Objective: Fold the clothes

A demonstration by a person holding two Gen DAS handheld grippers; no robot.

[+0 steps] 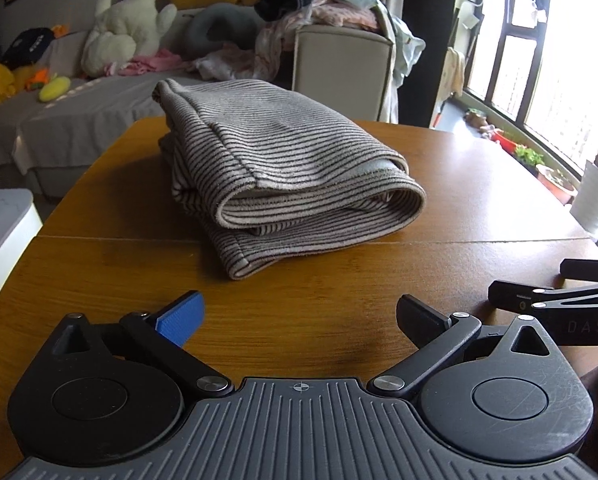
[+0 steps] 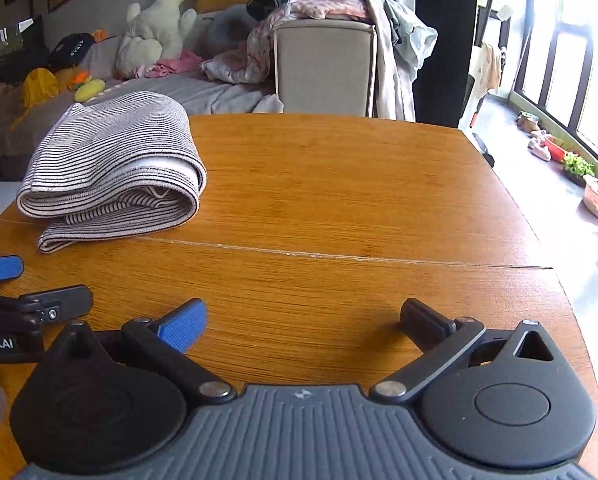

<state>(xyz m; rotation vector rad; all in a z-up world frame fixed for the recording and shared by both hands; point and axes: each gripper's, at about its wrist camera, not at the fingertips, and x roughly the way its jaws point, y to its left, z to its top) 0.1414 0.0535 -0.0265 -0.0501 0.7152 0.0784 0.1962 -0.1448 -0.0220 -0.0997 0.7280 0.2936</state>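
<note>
A folded grey garment with thin dark stripes (image 1: 275,160) lies on the wooden table (image 1: 439,184), ahead of my left gripper (image 1: 299,316). That gripper stands open over bare wood, well short of the garment, with nothing between its fingers. In the right wrist view the same striped garment (image 2: 111,172) sits at the far left of the table (image 2: 339,184). My right gripper (image 2: 303,320) is open too, over bare wood to the right of the garment. Each gripper shows at the edge of the other's view: the right gripper (image 1: 555,284) and the left gripper (image 2: 19,284).
Behind the table stands a beige chair (image 1: 339,68) heaped with loose clothes (image 1: 331,0). A grey sofa (image 1: 59,116) with a white plush toy (image 1: 127,28) is at the back left. A white pot (image 1: 595,196) and potted plants line the window at right.
</note>
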